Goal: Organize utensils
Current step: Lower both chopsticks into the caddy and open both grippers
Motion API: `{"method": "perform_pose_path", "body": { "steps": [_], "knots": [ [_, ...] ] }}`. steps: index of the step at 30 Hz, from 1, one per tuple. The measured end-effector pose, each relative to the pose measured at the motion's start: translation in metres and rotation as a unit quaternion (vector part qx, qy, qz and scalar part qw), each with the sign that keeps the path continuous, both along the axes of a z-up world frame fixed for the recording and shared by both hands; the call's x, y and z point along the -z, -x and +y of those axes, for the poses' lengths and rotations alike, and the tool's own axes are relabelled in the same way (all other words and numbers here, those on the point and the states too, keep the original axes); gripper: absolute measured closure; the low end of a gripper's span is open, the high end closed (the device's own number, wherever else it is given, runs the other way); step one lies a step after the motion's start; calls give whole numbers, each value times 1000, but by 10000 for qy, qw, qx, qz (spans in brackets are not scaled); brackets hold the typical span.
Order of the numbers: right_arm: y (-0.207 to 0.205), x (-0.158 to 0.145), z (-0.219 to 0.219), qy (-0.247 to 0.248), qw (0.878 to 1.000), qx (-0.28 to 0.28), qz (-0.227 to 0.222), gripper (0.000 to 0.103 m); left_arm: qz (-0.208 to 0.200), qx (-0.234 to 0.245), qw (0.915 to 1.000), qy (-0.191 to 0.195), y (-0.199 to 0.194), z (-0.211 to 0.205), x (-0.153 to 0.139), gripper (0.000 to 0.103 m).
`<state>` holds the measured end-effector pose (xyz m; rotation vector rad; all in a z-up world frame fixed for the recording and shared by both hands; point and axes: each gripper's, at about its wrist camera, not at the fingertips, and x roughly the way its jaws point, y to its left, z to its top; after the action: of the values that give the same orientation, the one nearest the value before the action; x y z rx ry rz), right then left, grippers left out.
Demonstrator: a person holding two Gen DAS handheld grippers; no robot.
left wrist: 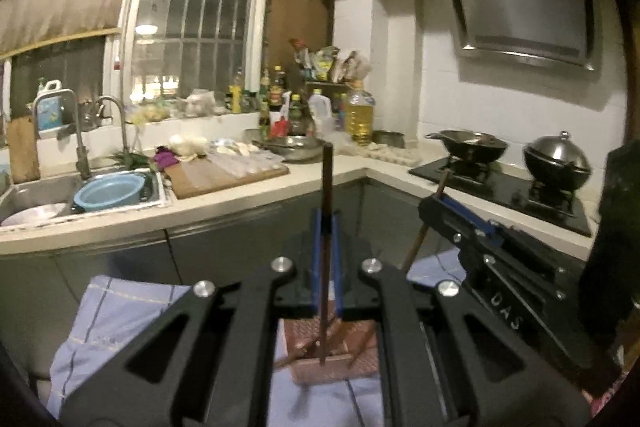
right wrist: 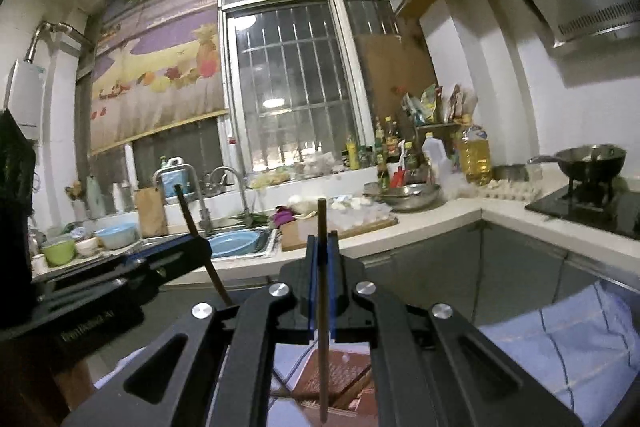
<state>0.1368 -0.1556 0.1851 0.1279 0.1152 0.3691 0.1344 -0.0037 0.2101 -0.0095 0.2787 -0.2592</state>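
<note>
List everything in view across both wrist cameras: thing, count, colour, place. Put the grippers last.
chopstick held by left gripper: one, dark brown, upright between the pads
chopstick held by right gripper: one, brown, upright between the pads
utensil basket: one, reddish brown, on the cloth below the grippers, more chopsticks in it
cloth: one, light blue checked, under the basket
blue basin: one, in the sink
cutting board: one, wooden, on the counter by the sink
oil bottle: one, yellow, in the counter corner
pans: two, dark, on the black stove; the right one lidded
range hood: one, steel, above the stove
left gripper: shut on its chopstick
right gripper: shut on its chopstick
</note>
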Motion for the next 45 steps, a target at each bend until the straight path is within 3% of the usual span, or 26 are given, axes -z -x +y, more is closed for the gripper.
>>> {"method": "perform_pose_path", "body": {
  "steps": [8,17,23,30,36,41,44,45],
  "knots": [
    [-45,28,9,244,9992,25,315,98,349,-84,9993,-67,-44,-3,30,98],
    [-50,10,10,136,9999,27,87,98,172,19,9997,196,-49,6,14,98],
    [-59,19,12,210,9995,57,242,98,255,16,9996,142,-55,1,22,98],
    [-57,57,17,419,9972,-14,621,98,708,96,9974,-42,-67,-9,68,97],
    [-59,98,13,355,9861,-333,1586,97,1557,143,9876,-103,-72,-9,112,97],
    [-45,92,-5,-239,9810,-400,1886,94,1424,104,9896,191,-51,9,97,96],
    [-25,74,-11,-413,9824,-472,1760,93,1121,65,9927,434,-24,24,72,84],
    [-16,69,-13,-450,9833,-494,1695,92,1042,49,9933,490,-16,27,66,76]
  ]
}}
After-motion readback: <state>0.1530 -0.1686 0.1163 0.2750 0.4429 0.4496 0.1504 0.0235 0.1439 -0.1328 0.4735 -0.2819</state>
